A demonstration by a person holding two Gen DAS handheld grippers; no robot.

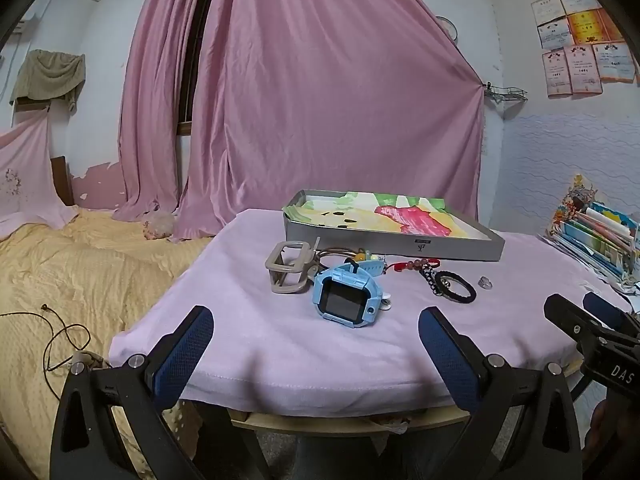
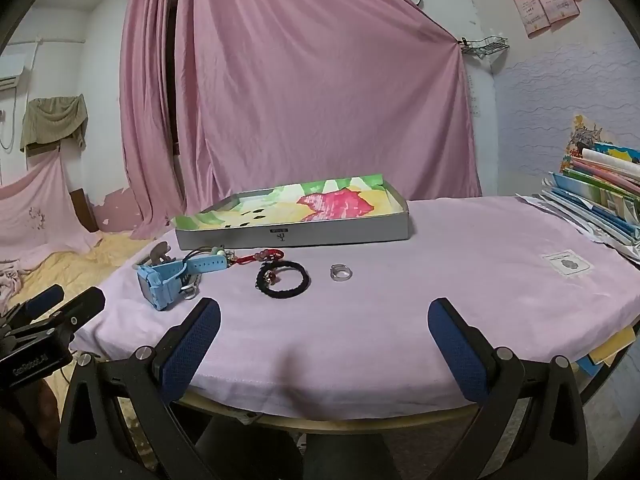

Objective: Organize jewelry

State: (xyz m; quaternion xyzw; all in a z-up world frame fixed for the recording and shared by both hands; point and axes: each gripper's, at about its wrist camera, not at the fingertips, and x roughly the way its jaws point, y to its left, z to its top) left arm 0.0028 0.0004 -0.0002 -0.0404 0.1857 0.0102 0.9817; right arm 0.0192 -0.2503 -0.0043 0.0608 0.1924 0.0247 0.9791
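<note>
Left gripper (image 1: 316,330): you hold it wide apart, empty, bottom center.
Right gripper (image 2: 324,320): likewise released.
Blue watch (image 1: 346,294): mid-frame, untouched.

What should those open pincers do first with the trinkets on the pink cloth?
Probably move the right gripper forward to the black braided bracelet, nearest ahead of it. Both grippers are open and empty, and the shallow grey box behind holds no jewelry yet.
</note>
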